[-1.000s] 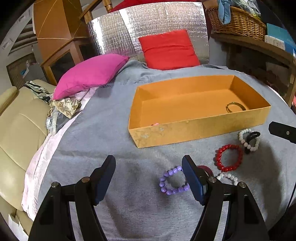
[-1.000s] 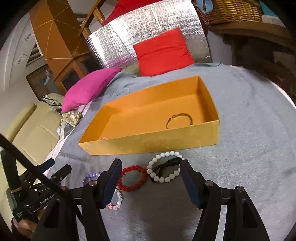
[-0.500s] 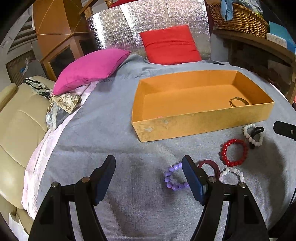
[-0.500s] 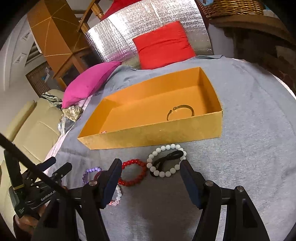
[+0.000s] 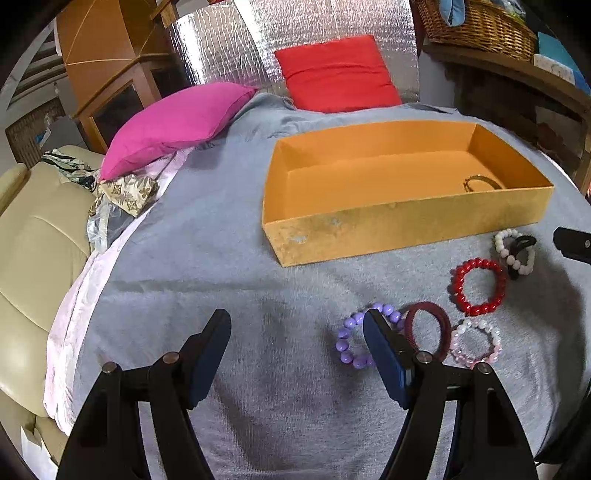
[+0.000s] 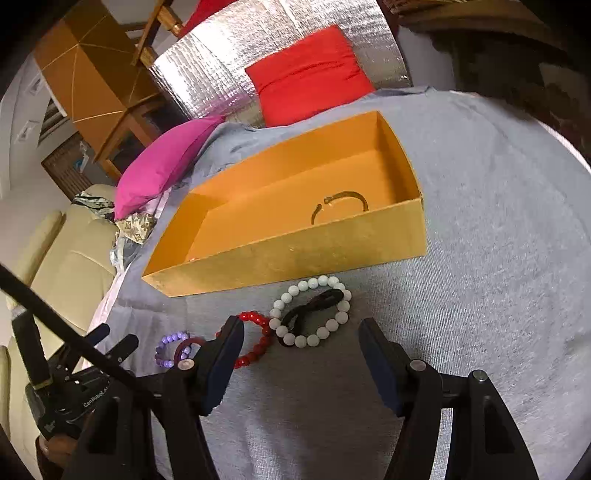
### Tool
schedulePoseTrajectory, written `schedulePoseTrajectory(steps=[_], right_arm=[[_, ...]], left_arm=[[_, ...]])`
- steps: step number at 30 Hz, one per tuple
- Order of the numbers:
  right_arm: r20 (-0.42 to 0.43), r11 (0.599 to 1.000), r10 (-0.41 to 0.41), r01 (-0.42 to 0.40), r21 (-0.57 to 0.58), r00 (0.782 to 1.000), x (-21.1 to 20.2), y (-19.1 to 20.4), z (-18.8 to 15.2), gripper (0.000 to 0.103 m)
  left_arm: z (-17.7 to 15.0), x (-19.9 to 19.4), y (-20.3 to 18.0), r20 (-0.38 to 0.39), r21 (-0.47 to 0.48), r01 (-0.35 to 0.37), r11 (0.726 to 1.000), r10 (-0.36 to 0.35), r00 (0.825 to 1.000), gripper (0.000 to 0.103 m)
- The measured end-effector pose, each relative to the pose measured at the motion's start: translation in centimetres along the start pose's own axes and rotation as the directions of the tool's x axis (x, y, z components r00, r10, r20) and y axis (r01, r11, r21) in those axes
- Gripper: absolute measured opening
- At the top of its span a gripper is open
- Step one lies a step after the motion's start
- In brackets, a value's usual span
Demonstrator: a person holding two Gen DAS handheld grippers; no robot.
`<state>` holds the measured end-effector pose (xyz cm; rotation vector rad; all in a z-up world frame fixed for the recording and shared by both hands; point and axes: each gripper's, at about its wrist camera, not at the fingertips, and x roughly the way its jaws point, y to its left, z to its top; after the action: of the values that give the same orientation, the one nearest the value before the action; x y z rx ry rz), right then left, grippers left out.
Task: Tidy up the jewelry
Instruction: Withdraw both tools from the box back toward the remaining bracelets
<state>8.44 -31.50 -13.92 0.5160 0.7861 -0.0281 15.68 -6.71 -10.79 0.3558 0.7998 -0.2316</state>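
Note:
An orange box (image 5: 406, 221) stands on the grey blanket with a thin metal bangle (image 5: 480, 182) at its right end. In front of it lie a purple bead bracelet (image 5: 343, 345), a dark red hair tie (image 5: 443, 325), a pink-white bead bracelet (image 5: 476, 345), a red bead bracelet (image 5: 478, 291) and a white bead bracelet (image 5: 502, 238) with a black hair tie across it. My left gripper (image 5: 295, 321) hovers open just left of the purple bracelet, holding nothing. My right gripper (image 6: 302, 328) is open just short of the white bracelet (image 6: 313, 340) and black tie (image 6: 317, 301).
A pink cushion (image 5: 177, 122) and a red cushion (image 5: 336, 74) lie at the far side of the blanket. A beige sofa (image 5: 33, 258) borders it on the left. A wooden shelf with a wicker basket (image 5: 476, 26) stands at the right. My left gripper body (image 6: 74, 387) shows in the right wrist view.
Both views shifted slightly. The dark red hair tie came out from behind my left gripper's right finger. Both jaws kept their gap and no jewelry moved.

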Motion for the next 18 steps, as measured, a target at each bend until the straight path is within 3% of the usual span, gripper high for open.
schedulePoseTrajectory(steps=[10, 18], right_arm=[[-0.023, 0.995, 0.051, -0.049, 0.081, 0.998, 0.7, -1.4, 0.3, 0.069], [-0.017, 0.99, 0.073, -0.07, 0.125, 0.997, 0.6, -2.0, 0.5, 0.069]], left_arm=[[-0.6, 2.2, 1.7, -0.115, -0.035, 0.019, 0.999, -0.023, 0.993, 0.075], [-1.3, 2.8, 4.3, -0.129, -0.127, 0.165, 0.978, -0.181, 0.975, 0.075]])
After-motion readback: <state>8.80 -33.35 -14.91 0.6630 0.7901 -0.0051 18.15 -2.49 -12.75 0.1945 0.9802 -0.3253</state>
